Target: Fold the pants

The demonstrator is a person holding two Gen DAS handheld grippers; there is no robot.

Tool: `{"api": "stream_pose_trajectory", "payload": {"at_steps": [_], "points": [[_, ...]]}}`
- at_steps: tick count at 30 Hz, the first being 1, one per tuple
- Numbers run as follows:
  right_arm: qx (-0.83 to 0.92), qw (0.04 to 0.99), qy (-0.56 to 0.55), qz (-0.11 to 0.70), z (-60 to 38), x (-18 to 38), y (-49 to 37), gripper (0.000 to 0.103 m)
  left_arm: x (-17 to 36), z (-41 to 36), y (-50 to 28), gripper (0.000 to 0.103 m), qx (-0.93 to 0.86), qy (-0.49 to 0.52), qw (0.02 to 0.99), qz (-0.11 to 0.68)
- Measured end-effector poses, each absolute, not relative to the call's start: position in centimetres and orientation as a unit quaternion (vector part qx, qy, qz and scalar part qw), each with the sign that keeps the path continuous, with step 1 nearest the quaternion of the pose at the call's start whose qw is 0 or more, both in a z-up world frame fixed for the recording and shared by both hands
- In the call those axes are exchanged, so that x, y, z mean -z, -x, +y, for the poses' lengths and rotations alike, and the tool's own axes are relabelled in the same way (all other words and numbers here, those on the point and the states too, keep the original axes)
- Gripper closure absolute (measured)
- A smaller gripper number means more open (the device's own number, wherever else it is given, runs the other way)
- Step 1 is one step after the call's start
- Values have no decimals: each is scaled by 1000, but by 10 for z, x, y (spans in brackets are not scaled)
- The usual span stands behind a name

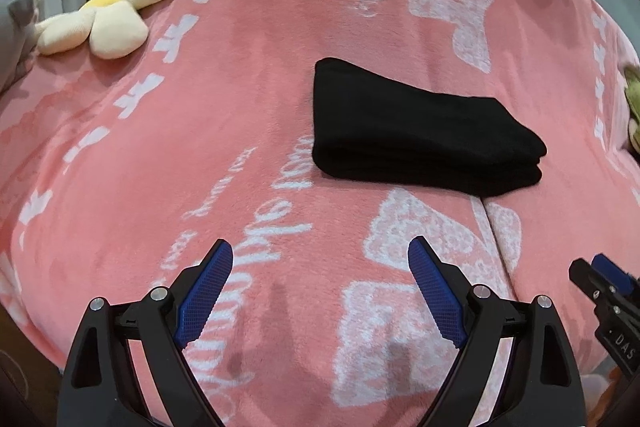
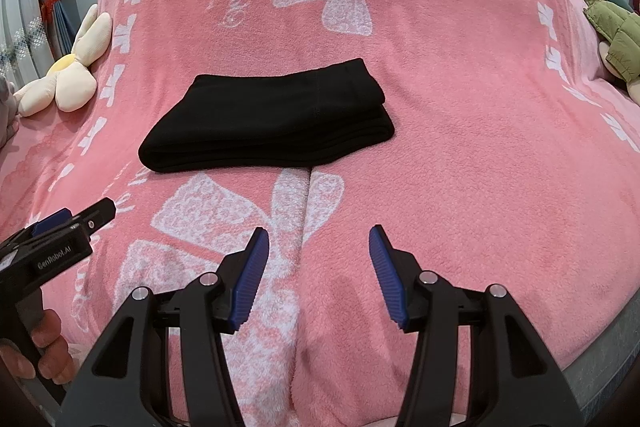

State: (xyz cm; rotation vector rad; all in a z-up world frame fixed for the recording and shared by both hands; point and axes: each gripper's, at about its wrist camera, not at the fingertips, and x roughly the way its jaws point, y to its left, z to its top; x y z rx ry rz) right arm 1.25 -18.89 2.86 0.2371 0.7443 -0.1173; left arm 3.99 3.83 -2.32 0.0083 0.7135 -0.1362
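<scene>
Left wrist view: the left gripper [image 1: 320, 291] is hovering with fingers spread over the pink blanket [image 1: 240, 107]; the folded black pants [image 1: 416, 131] are lying beyond it, right of a flower plush [image 1: 108, 19].

Right wrist view: the right gripper [image 2: 319, 275] is hanging spread and empty; the pants [image 2: 268, 123] are resting ahead, with a green plush [image 2: 616, 39] at the blanket's [image 2: 460, 107] right edge.

Pink blanket-covered bed [image 2: 460, 115] with folded black pants [image 2: 264, 123], flower plush [image 2: 68, 79].
</scene>
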Motion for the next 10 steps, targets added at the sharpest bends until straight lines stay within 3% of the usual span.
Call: {"api": "stream_pose_trajectory", "payload": {"at_steps": [5,10], "points": [[57,923,-114,363,-189,-28,-13,52,23,36,-40,17,60,-11,934,352],[57,924,-114,360,-189,-29,-12,45,22,30,-38,19,59,-26,936,347]]}}
